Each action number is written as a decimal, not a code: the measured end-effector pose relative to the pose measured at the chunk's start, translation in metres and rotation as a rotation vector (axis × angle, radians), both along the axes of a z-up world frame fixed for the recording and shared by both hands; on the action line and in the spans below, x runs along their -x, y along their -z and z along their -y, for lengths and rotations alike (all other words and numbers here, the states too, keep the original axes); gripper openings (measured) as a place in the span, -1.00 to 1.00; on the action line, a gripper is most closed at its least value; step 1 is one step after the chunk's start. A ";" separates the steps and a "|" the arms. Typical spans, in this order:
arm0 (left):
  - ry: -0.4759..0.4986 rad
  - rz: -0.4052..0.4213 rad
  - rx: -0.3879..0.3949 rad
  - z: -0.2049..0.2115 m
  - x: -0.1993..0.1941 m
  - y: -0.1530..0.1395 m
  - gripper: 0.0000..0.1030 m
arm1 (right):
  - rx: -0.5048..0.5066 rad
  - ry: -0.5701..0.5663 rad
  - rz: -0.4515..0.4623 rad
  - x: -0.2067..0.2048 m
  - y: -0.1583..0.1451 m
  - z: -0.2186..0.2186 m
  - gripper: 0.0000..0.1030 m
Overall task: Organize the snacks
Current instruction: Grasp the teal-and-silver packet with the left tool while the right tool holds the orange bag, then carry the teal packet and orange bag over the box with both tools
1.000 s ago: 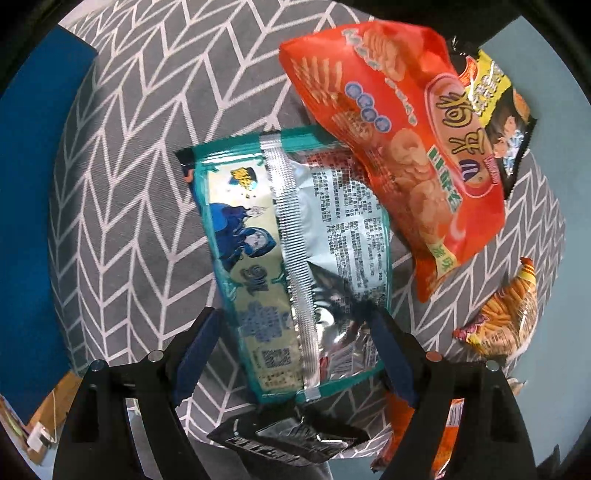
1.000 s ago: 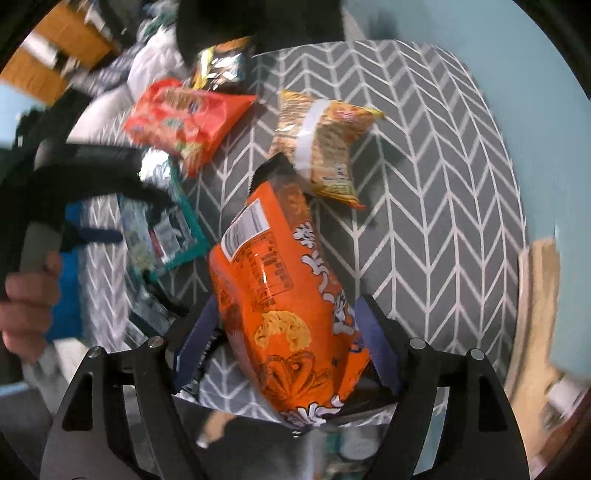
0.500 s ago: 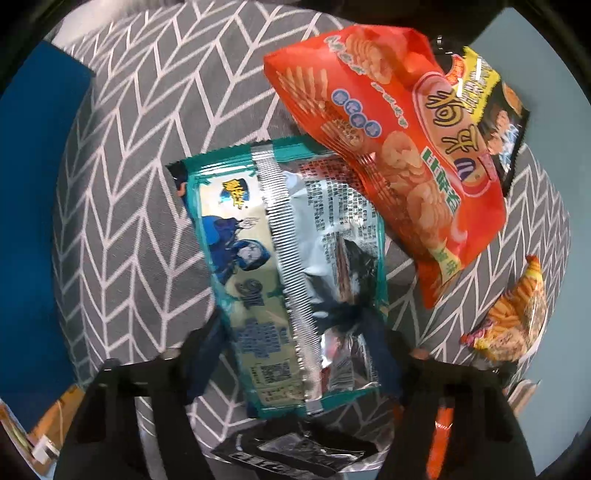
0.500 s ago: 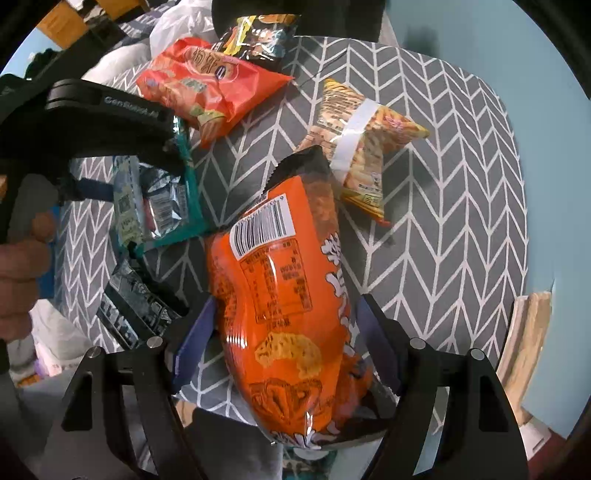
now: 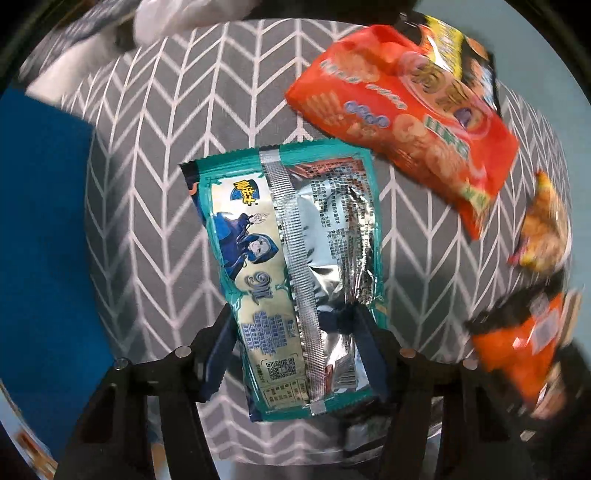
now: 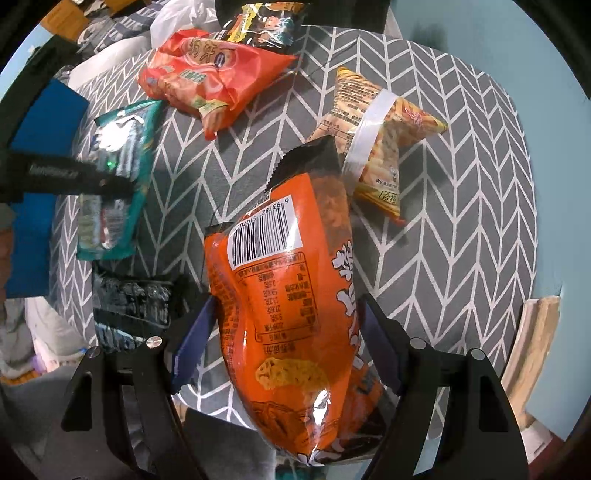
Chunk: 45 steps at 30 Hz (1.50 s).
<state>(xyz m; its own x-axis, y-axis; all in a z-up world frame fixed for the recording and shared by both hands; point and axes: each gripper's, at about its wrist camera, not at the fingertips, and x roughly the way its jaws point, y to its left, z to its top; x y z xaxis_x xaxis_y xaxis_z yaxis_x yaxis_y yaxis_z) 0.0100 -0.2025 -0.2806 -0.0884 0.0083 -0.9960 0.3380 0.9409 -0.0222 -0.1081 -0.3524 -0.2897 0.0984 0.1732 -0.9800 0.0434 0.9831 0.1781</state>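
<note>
My left gripper (image 5: pixel 295 332) is shut on a teal snack packet (image 5: pixel 291 266), held back side up over the grey chevron-patterned surface (image 5: pixel 155 184). My right gripper (image 6: pixel 288 332) is shut on an orange snack bag (image 6: pixel 291 295), barcode facing me, lifted above the same surface (image 6: pixel 461 240). The teal packet and the left gripper (image 6: pixel 74 177) show at the left of the right wrist view. The orange bag (image 5: pixel 524 350) shows blurred at the right of the left wrist view.
A red-orange snack bag (image 6: pixel 210 81) lies at the back with a black and yellow bag (image 6: pixel 266 26) behind it. A yellow-orange bag (image 6: pixel 373 140) lies right of centre. A dark foil packet (image 6: pixel 129 306) lies near the front left. A blue object (image 5: pixel 40 258) borders the left.
The left gripper has closed on the teal packet and lifted it. The right gripper has moved the orange bag and turned it, barcode now upward.
</note>
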 end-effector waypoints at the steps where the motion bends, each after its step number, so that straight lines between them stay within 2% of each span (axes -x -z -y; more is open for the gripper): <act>1: 0.043 0.009 -0.007 0.001 0.000 -0.001 0.23 | -0.003 0.003 0.000 0.000 0.000 0.002 0.50; 4: 0.160 0.022 -0.040 0.006 -0.002 -0.002 0.23 | -0.008 0.010 0.003 0.000 0.000 0.009 0.50; 6: 0.183 0.014 -0.059 0.008 -0.002 -0.001 0.24 | -0.006 0.008 0.000 -0.001 -0.003 0.014 0.50; 9: 0.122 -0.002 -0.042 0.004 -0.010 0.001 0.26 | 0.001 -0.005 -0.006 -0.005 -0.004 0.015 0.50; 12: 0.028 0.000 0.007 -0.008 -0.019 -0.004 0.61 | 0.019 -0.030 -0.003 -0.004 -0.002 0.010 0.50; 13: -0.004 -0.002 0.027 -0.016 -0.020 -0.005 0.65 | 0.026 -0.042 -0.002 -0.004 -0.002 0.008 0.50; 18: -0.142 -0.037 0.040 -0.032 -0.034 -0.001 0.66 | 0.045 -0.072 0.002 -0.001 -0.001 -0.004 0.51; 24: -0.165 -0.034 0.000 -0.045 -0.041 0.013 0.74 | 0.055 -0.075 -0.016 -0.005 0.008 -0.008 0.52; 28: -0.150 -0.017 -0.028 -0.042 -0.036 0.018 0.80 | 0.069 -0.086 -0.029 -0.011 0.018 -0.011 0.52; 29: -0.148 -0.008 -0.028 -0.027 -0.025 0.023 0.80 | 0.072 -0.088 -0.031 -0.012 0.020 -0.013 0.52; 32: -0.137 0.016 -0.015 -0.025 -0.016 0.021 0.74 | 0.076 -0.087 -0.042 -0.013 0.027 -0.017 0.52; 35: -0.097 0.059 -0.002 -0.034 -0.006 0.011 0.39 | 0.070 -0.077 -0.044 -0.015 0.032 -0.016 0.51; 36: -0.086 0.063 -0.001 -0.035 -0.004 0.009 0.22 | 0.065 -0.073 -0.042 -0.015 0.032 -0.016 0.43; 37: -0.070 0.066 0.002 -0.035 -0.003 0.008 0.18 | 0.053 -0.068 -0.036 -0.015 0.031 -0.015 0.41; 39: -0.061 0.056 0.010 -0.037 0.000 0.009 0.18 | 0.041 -0.061 -0.026 -0.014 0.030 -0.011 0.29; 45: -0.050 0.049 0.022 -0.065 0.003 -0.004 0.18 | 0.026 -0.070 -0.012 -0.009 0.023 -0.016 0.16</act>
<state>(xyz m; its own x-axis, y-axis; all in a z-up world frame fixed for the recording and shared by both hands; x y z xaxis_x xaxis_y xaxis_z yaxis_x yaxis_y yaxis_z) 0.0075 -0.1374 -0.2769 -0.0393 -0.0170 -0.9991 0.2918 0.9561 -0.0277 -0.0991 -0.3364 -0.3125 0.0751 0.1534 -0.9853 -0.0238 0.9881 0.1520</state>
